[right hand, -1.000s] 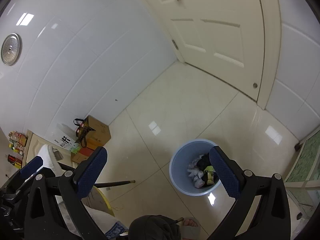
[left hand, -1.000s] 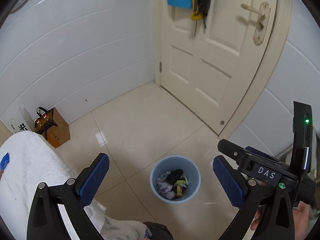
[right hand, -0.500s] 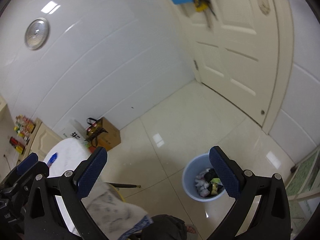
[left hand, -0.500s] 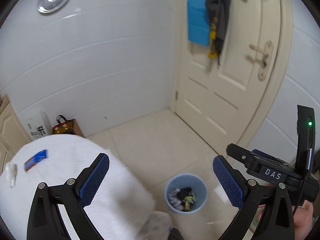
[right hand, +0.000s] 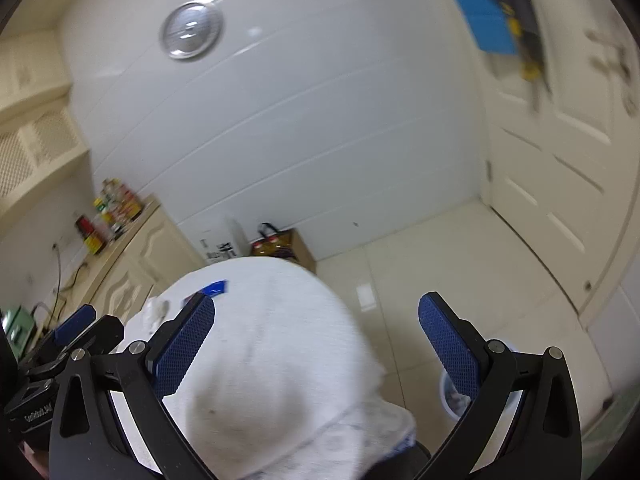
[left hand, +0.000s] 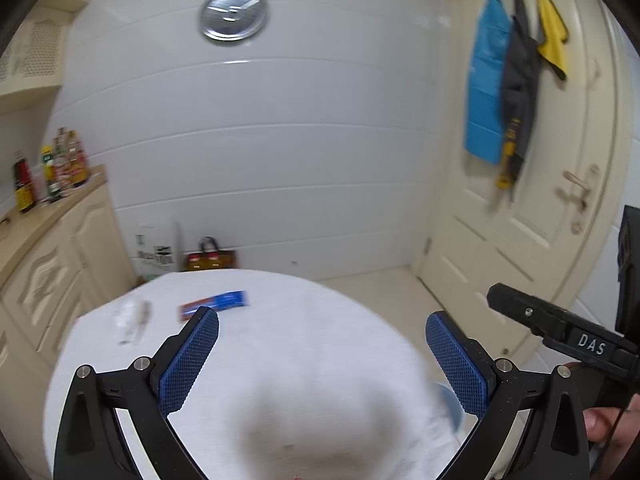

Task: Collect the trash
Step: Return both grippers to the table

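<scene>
On the far left I see a cream counter (left hand: 48,216) carrying bottles (left hand: 52,168). Below it, the round bench (left hand: 312,380) under a white cloth carries two trash items: a crumpled clear wrapper (left hand: 134,318) and, just right of it, a blue-and-red wrapper (left hand: 214,304). My left gripper (left hand: 322,360) hangs above the bench, released, jaws spread wide, nothing between them; its left pad (left hand: 190,360) overlaps the blue-and-red wrapper in view, contact undeterminable. My right gripper (right hand: 316,344) is likewise released and empty. The blue trash bin (right hand: 454,394) sits on the floor right of the bench, partly hidden. A door (left hand: 540,200) with hanging cloths (left hand: 512,92) closes the right side.
</scene>
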